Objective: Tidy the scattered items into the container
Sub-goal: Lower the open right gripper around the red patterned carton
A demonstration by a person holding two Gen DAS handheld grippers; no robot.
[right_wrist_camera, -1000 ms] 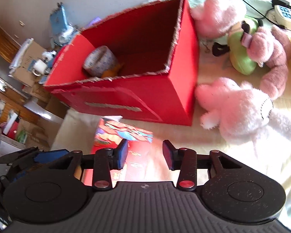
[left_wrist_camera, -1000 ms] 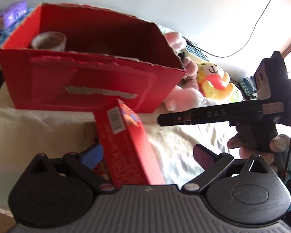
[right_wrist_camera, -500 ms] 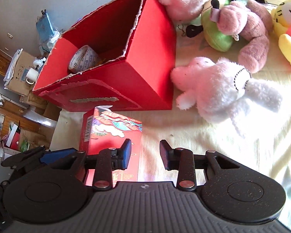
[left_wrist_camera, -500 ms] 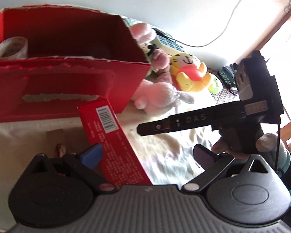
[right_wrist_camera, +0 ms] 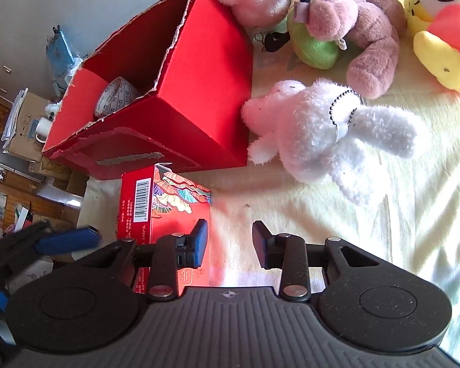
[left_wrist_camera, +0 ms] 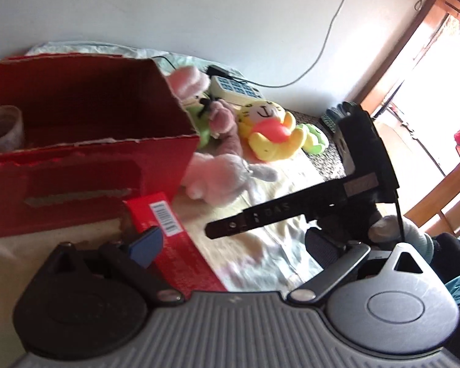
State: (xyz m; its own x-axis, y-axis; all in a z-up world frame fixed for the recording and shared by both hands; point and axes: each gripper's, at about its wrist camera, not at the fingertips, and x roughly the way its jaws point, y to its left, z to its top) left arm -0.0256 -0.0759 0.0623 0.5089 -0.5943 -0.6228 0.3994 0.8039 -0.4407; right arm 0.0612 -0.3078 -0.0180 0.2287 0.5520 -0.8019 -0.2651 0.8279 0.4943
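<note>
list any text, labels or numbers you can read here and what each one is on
"DAS": on the finger of the right gripper, faint in the left wrist view.
Barcode and small print: on the side of the small red box, too small to read.
Printed squares on the tape roll in the red container: unreadable.

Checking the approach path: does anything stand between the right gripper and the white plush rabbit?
Nothing visible does. The right gripper is open and empty; only bare cream bedsheet lies between it and the white plush rabbit.
</note>
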